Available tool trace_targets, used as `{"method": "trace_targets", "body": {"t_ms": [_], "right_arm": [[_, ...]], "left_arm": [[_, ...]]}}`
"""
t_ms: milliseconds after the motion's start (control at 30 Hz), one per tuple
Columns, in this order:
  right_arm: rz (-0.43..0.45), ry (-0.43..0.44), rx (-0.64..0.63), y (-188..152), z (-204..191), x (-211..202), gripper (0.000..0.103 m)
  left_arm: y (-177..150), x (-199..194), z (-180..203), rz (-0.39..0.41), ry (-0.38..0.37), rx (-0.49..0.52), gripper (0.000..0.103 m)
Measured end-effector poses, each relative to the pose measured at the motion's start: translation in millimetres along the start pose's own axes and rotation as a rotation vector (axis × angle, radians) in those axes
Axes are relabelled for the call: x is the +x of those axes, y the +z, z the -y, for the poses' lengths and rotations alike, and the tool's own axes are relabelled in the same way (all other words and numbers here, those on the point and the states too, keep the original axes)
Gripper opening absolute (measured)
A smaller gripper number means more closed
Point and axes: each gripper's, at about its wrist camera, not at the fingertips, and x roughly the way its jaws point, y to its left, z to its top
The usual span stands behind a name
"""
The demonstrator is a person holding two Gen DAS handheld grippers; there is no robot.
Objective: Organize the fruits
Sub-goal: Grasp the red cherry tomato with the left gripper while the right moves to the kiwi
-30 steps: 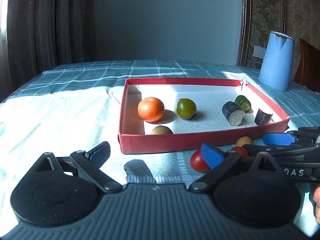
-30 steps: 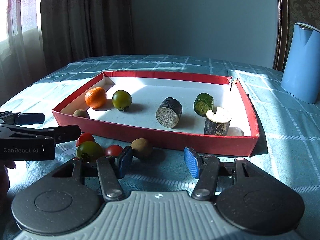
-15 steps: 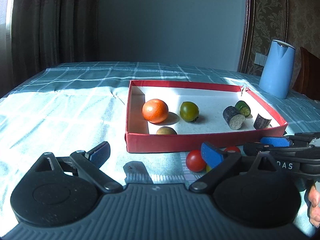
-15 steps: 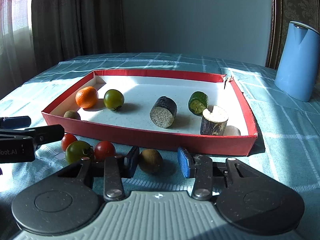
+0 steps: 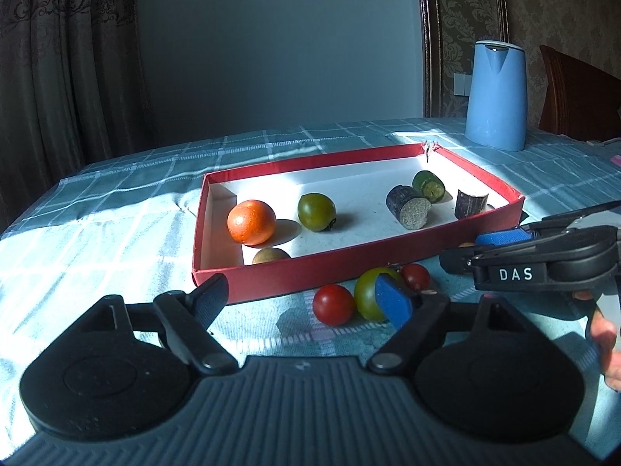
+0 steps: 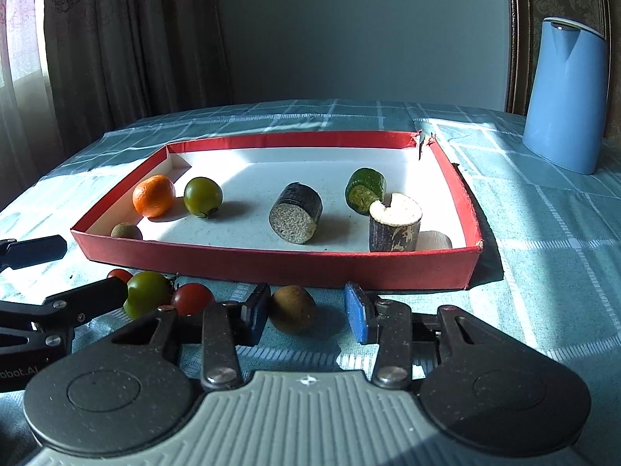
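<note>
While its jaws stand wide apart, the right gripper sits low on the table with a small brown fruit between its blue pads, not squeezed. Just to the left, the left gripper is wide open too, near a green tomato and two red cherry tomatoes. Behind them lies the red tray, holding an orange, another green tomato and cut pieces. Far back stands a blue jug.

low wrist views, shared red tray
</note>
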Motion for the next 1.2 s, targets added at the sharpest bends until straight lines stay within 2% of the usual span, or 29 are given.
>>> {"method": "trace_targets", "body": {"t_ms": [167,267,367,533,633,700,767,933,1067,1200], "right_arm": [[0.001,0.003,0.004,0.0,0.7,-0.3,0.041],[0.001,0.006,0.009,-0.1,1.5,-0.2,0.041],[0.001,0.003,0.005,0.0,0.9,0.2,0.041],[0.001,0.000,0.000,-0.3,-0.9,0.6,0.041],[0.000,-0.002,-0.003,-0.4,-1.1,0.9,0.041],[-0.001,-0.004,-0.006,-0.4,-1.2,1.1,0.041],[-0.001,-0.006,-0.010,-0.5,-1.5,1.1,0.041],[-0.002,-0.009,-0.017,-0.6,-2.7,1.4,0.042],[-0.002,-0.011,-0.020,-0.6,-3.0,1.9,0.042],[-0.003,-0.014,-0.023,-0.8,-3.8,2.2,0.042]], "left_arm": [[0.9,4.2,-8.1,-0.012,0.009,-0.019,0.084],[-1.7,8.7,-14.7,-0.061,0.031,-0.006,0.084],[-0.5,12.2,-19.3,-0.074,0.006,-0.037,0.084],[4.0,21.1,-8.8,-0.085,-0.004,0.002,0.083],[5.4,24.1,-4.5,-0.092,-0.039,0.010,0.071],[4.8,23.6,-2.0,-0.089,-0.052,0.024,0.066],[4.6,23.1,-2.8,-0.086,-0.085,0.021,0.052],[5.1,26.7,-4.5,-0.099,-0.164,-0.008,0.033],[5.6,31.6,-2.2,-0.124,-0.196,-0.004,0.032],[5.6,31.7,0.6,-0.124,-0.190,0.008,0.031]]}}
